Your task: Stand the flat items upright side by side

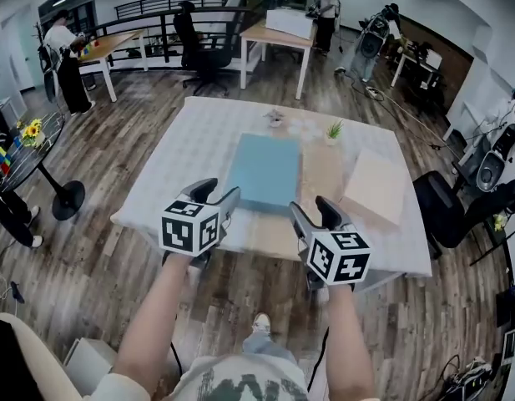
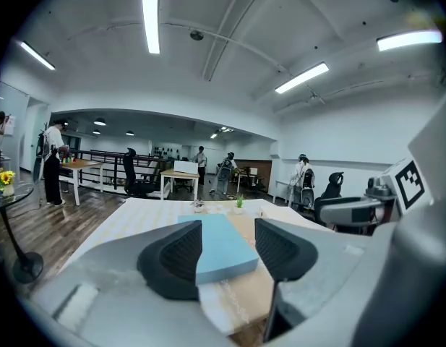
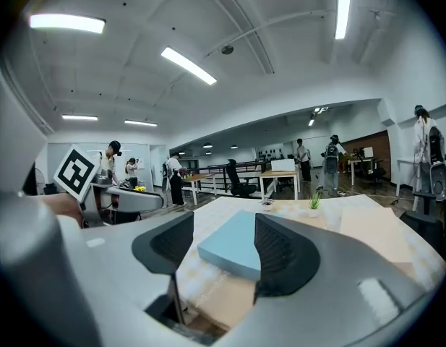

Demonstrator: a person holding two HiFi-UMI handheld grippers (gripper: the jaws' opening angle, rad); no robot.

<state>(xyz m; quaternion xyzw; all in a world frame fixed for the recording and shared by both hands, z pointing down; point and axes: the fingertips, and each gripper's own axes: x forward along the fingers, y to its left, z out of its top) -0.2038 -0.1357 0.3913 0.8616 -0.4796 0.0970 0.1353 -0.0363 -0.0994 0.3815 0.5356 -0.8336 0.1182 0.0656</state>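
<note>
A light-blue flat slab (image 1: 264, 170) lies on the white-covered table (image 1: 169, 174), partly on top of a long tan board (image 1: 322, 176). A second, paler board (image 1: 376, 185) lies flat to the right. My left gripper (image 1: 217, 193) hovers at the slab's near left corner, open, with nothing between its pads. My right gripper (image 1: 313, 212) hovers over the tan board's near end, also open and empty. In the left gripper view the left gripper (image 2: 228, 227) frames the slab (image 2: 221, 250) and tan board (image 2: 246, 296). The right gripper (image 3: 224, 223) frames the slab (image 3: 233, 248), with the pale board (image 3: 371, 230) beyond.
A small potted plant (image 1: 334, 129) and a small pale object (image 1: 275, 118) stand at the table's far side. A black office chair (image 1: 445, 211) is close to the table's right edge. A round side table with flowers (image 1: 32, 149) stands left. People and desks are far back.
</note>
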